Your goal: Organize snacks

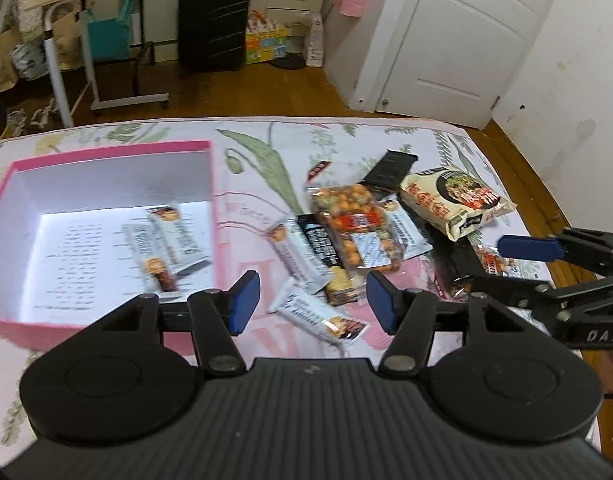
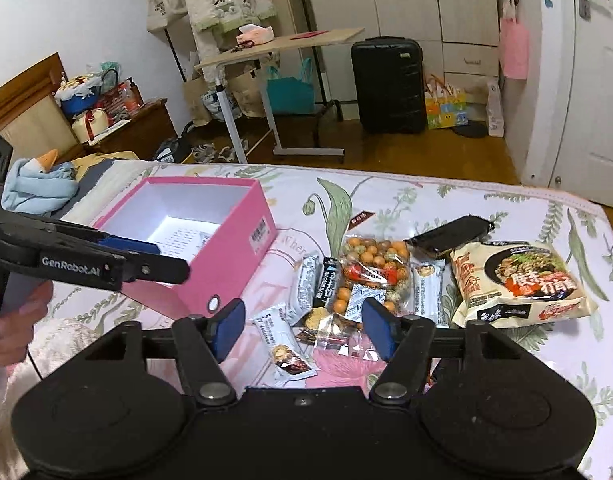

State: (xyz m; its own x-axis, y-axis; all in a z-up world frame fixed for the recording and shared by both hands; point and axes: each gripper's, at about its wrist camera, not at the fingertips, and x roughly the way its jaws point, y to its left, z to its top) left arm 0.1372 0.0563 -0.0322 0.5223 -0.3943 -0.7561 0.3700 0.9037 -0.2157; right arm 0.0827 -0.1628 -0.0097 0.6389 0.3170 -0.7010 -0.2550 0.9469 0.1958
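A bed with a floral sheet point(image 2: 446, 200) holds a pink box point(image 1: 106, 160) on the left and a loose pile of snacks to its right. White snack bars point(image 1: 174, 240) already lie inside the box. In the pile sit a clear bag of orange coated nuts point(image 2: 372, 272), a cream noodle packet point(image 2: 518, 280), a black packet point(image 2: 450, 236) and more white bars point(image 2: 286, 344). The left tool point(image 1: 313, 302) and right tool point(image 2: 300, 330) both hover over the pile, jaws apart, with nothing gripped.
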